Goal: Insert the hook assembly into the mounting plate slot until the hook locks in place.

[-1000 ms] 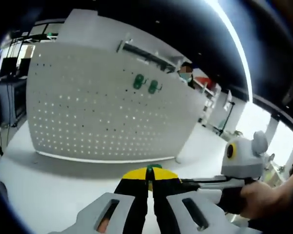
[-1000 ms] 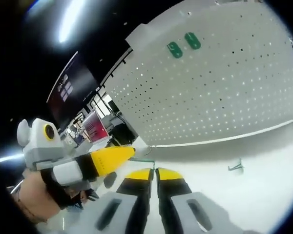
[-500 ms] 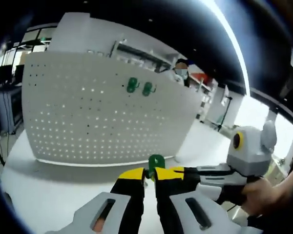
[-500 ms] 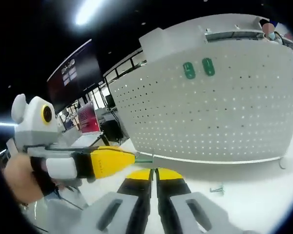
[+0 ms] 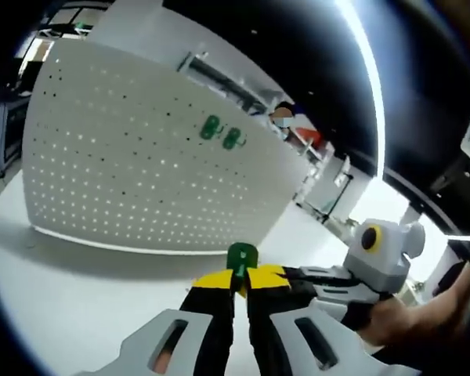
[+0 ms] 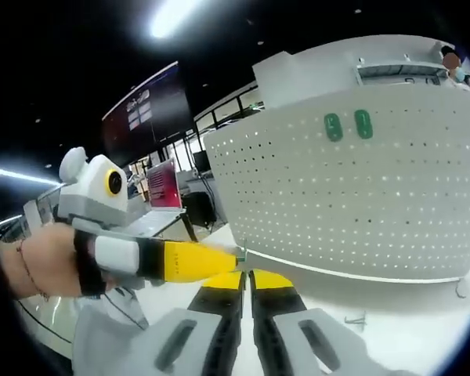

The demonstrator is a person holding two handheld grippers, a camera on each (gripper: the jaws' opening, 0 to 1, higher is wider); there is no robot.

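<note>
The small green plastic hook point(image 5: 241, 258) stands upright, clamped at the left gripper point(image 5: 240, 280) jaws' tips. The right gripper point(image 6: 246, 280), jaws together, faces the white perforated mounting plate point(image 6: 360, 196) ahead.

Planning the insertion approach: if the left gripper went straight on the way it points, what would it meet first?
Probably the white pegboard, below its two mounted green hooks; the left gripper, shut on a green hook, faces it across bare table.
</note>
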